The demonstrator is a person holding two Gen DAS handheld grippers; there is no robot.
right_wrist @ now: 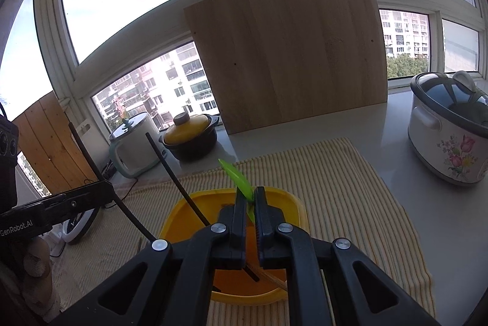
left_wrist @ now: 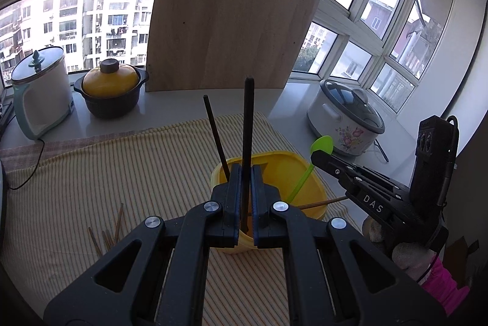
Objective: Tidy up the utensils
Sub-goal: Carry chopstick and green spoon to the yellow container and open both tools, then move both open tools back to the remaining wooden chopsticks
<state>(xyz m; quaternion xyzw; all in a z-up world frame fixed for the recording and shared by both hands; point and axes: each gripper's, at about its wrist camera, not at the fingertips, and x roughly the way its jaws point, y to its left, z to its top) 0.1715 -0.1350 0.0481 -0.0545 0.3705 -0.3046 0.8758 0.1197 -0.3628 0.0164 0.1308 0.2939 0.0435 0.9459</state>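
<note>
A striped cloth (left_wrist: 91, 173) covers the counter, and on it stands the yellow tub (left_wrist: 283, 170) that takes the utensils. Both grippers are over the tub, so the step in hand is dropping utensils into it. The left gripper (left_wrist: 246, 194) is clenched on a black chopstick (left_wrist: 247, 124), which stands upright with its lower end inside the tub. The right gripper (right_wrist: 250, 213) is pinched on a green spoon (right_wrist: 239, 181), bowl upward, over the tub's middle. A second black chopstick (left_wrist: 217, 136) already leans in the tub, and a thin wooden stick (left_wrist: 323, 203) lies across its rim.

The next move, as I judge it, calls for each grip to loosen only once the utensil's lower end rests on the tub floor, so it leans on the wall instead of tipping out. Then the left gripper would go for the wooden sticks (left_wrist: 109, 230) lying loose on the cloth, just left of the tub.

The left wrist view alone shows those loose sticks clearly; in the right wrist view only one stick end may peek out beside the gripper arm, too small to be sure. It also shows the spoon's long handle running down into the tub, which the right gripper hides from its own camera. The right wrist view alone looks down into the tub, where stick ends lie on the floor.
</note>
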